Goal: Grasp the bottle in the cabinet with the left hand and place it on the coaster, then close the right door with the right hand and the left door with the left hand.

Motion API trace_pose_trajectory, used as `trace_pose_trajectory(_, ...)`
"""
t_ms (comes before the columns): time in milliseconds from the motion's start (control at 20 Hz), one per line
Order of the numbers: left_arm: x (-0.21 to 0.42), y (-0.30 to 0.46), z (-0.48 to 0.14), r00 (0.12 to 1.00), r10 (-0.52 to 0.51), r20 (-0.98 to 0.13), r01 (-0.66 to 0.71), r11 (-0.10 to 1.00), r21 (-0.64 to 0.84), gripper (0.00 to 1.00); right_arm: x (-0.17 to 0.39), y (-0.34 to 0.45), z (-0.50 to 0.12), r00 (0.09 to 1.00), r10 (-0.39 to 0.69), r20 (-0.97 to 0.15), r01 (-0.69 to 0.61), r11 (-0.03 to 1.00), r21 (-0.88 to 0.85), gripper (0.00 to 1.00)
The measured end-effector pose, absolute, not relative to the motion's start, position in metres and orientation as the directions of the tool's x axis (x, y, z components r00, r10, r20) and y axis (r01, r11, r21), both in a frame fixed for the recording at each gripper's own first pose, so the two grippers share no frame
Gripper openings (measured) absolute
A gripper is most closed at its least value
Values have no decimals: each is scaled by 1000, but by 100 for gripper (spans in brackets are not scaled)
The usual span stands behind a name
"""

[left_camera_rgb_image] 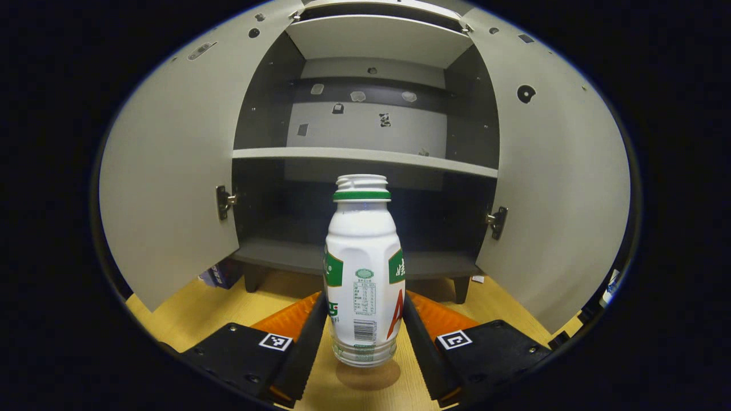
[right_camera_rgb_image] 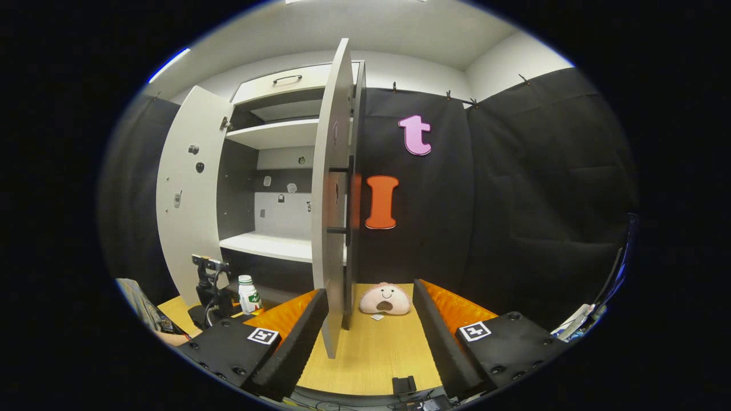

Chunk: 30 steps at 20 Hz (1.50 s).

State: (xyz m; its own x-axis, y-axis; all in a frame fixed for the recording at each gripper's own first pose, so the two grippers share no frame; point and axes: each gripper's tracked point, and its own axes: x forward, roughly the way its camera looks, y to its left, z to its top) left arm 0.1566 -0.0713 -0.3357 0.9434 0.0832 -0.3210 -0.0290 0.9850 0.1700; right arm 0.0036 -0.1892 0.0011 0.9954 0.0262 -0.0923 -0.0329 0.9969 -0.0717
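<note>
While both cabinet doors stand open, we hold the bottle (left_camera_rgb_image: 364,268) upright between the fingers of our left gripper (left_camera_rgb_image: 364,337), in front of the cabinet (left_camera_rgb_image: 365,154) and outside its shelves. The two fingers press against the bottle's lower sides, one on each side, pinching it. The bottle is white with a green ring under its capless threaded neck. Its base sits just over the wooden table (left_camera_rgb_image: 228,308), with a round shadow or disc beneath it; we cannot tell whether that is the coaster or whether the base touches it.

In the left gripper view, the left door (left_camera_rgb_image: 171,182) and the right door (left_camera_rgb_image: 554,188) swing wide to either side, showing pale shelves and a dark interior.

In the right gripper view, our right gripper (right_camera_rgb_image: 370,337) has its fingers spread apart, holding nothing. The edge of the right door (right_camera_rgb_image: 334,200) stands between them, farther ahead, touching neither finger. Near the far side of that door, a small pink plush toy (right_camera_rgb_image: 385,299) lies on the table (right_camera_rgb_image: 371,354). At lower left we see the bottle (right_camera_rgb_image: 248,294) again, beside the other gripper's mount (right_camera_rgb_image: 208,285).
</note>
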Motion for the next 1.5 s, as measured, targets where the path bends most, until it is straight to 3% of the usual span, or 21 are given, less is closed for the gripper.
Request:
trace_pose_trajectory(650, 146, -55, -408, 924, 129, -359, -66, 981, 182, 78, 11, -188, -14, 989, 8, -147, -19, 997, -77, 99)
trace_pose_trajectory(900, 140, -64, -409, 932, 120, -342, -38, 971, 236, 80, 10, -185, -18, 987, 16, -160, -29, 996, -79, 99)
trace_pose_trajectory(1200, 127, -64, -412, 908, 138, -396, -43, 970, 239, 81, 11, -189, -22, 987, 24, -161, -33, 998, -52, 99)
trace_pose_trajectory(1500, 122, -75, -384, 917, 136, -375, -34, 963, 267, 82, 15, -196, -27, 986, 22, -168, -28, 999, -29, 99)
